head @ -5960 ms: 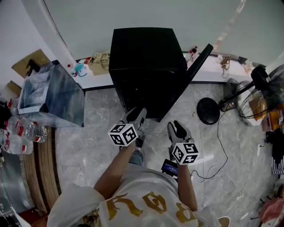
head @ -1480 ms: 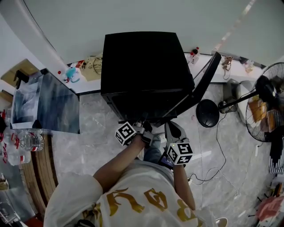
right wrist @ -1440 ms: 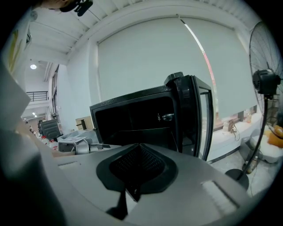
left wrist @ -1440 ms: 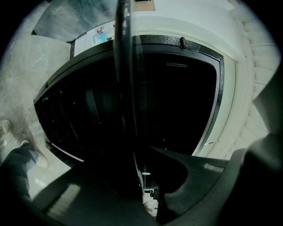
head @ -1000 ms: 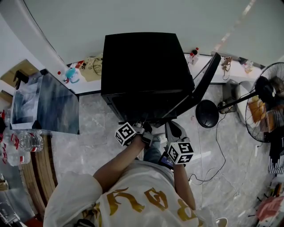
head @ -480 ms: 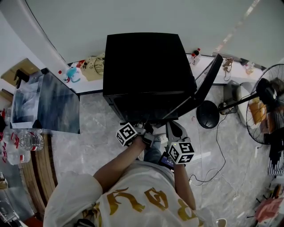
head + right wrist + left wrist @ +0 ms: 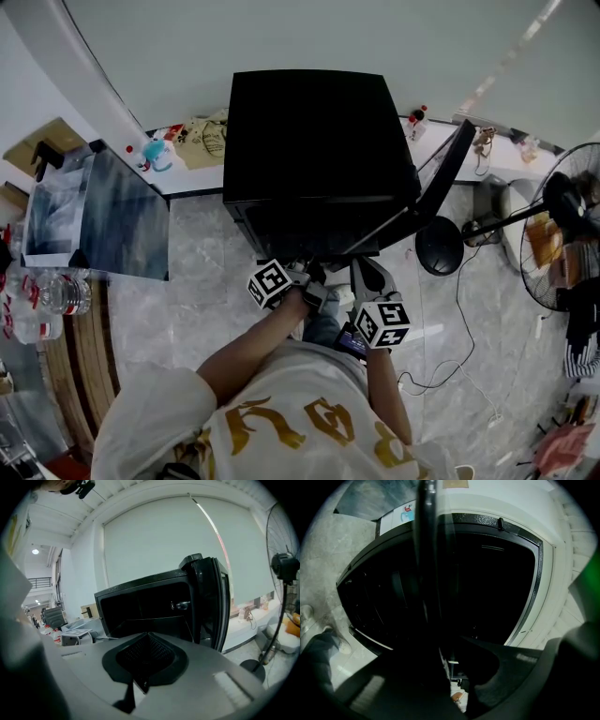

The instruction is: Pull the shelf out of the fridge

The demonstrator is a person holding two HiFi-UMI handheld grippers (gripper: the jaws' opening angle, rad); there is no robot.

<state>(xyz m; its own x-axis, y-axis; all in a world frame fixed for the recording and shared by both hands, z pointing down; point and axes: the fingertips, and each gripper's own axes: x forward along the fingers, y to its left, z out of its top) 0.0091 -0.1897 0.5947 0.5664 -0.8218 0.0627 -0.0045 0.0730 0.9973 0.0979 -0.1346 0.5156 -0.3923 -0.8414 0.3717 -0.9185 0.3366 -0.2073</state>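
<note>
Left gripper view: left gripper was clamped, it seemed, on the glass shelf edge.
Right gripper view: right gripper had its jaws together, empty, near the fridge's front edge.
Risk: a one-sided pull might skew and jam the glass shelf.

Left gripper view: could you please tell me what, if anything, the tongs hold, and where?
The fridge shelf, apparently by its front edge; the view is dark.

Left hand-held gripper clamped on shelf; right hand-held gripper closed, empty
</note>
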